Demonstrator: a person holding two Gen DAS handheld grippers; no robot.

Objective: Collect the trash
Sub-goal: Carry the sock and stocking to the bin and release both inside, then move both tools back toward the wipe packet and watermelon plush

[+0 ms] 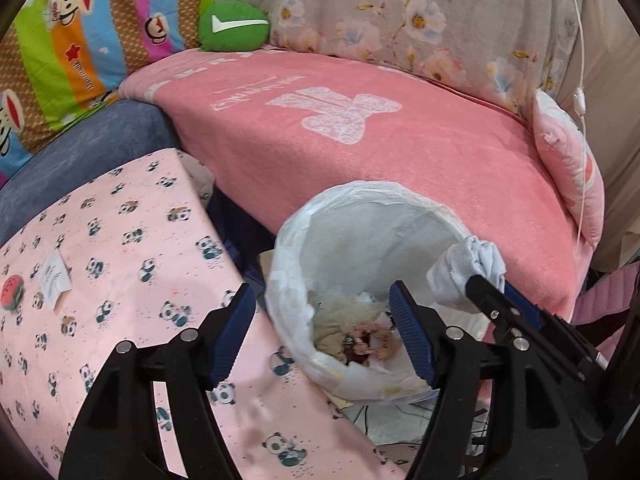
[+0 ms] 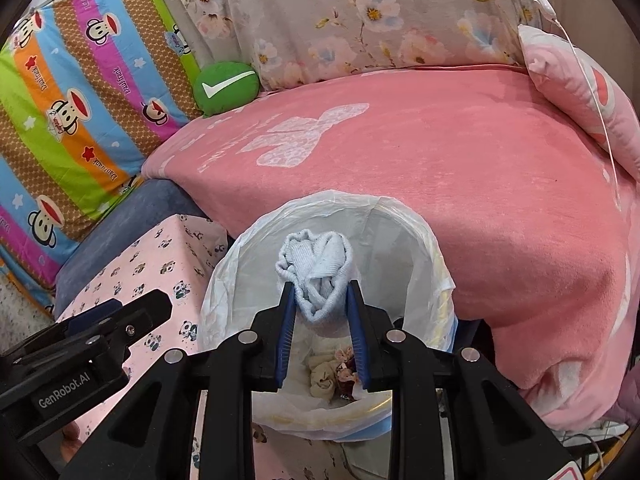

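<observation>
Bin [image 2: 404, 240] bottom — trash [image 2: 324, 376] half behind jaws — rim's near edge hidden.

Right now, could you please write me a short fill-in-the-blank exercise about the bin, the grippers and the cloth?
1. The right gripper is shut on a bunched pale blue ____.
2. The round bin is lined with a white plastic ____.
3. The left gripper has ____ between its open jaws.
4. The round green cushion bears a white ____.

Missing words: cloth; bag; nothing; tick

Bin mouth [image 2: 400, 216] open above, liner [image 1: 288, 248] folded over rim. Pink bed edge [image 2: 460, 184] tight behind bin. Panda-print box [image 1: 120, 260] just beside bin. Right gripper [image 2: 322, 292] with balled cloth [image 2: 316, 268] over opening.
</observation>
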